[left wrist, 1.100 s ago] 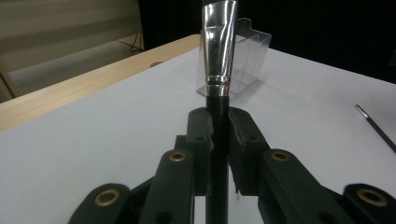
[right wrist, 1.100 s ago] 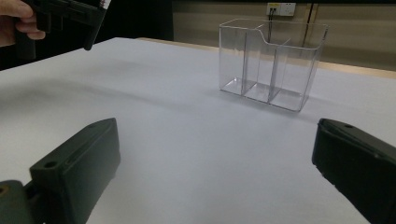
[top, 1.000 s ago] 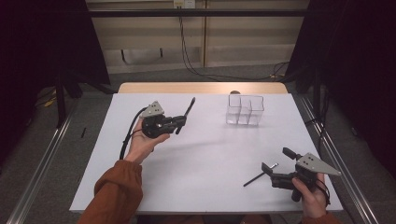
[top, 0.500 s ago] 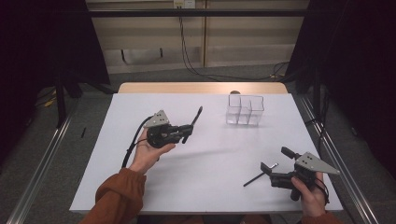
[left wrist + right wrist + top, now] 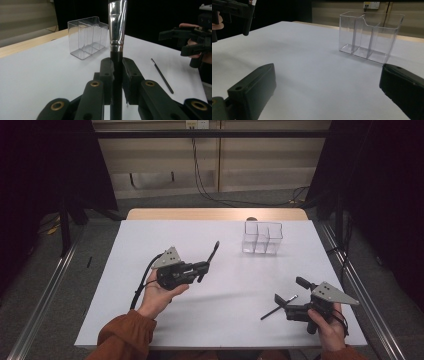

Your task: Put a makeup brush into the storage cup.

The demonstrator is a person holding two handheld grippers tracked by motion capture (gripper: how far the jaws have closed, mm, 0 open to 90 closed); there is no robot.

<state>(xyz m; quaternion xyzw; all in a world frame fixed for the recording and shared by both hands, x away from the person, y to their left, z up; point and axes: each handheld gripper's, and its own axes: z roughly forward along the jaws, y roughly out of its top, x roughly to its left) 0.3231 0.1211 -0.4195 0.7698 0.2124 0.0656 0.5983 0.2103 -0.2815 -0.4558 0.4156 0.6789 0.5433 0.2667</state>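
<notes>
Here, left gripper (image 5: 202, 268) clamps a brush (image 5: 117, 37) above the table (image 5: 230, 310).
Keep it upright over the holder (image 5: 262, 238); right gripper (image 5: 285, 304), wide open and empty, waits beside the thin brush (image 5: 278, 306).

a black-handled brush (image 5: 116, 70) with a shiny silver metal ferrule is seen between black jaws with brass-coloured rivets. a thin black stick-like brush (image 5: 162, 75) is laid on the plain white table (image 5: 225, 310). a colourless clear plastic compartment box (image 5: 262, 238) is shown. orange-brown sleeves (image 5: 125, 337) are worn.
</notes>
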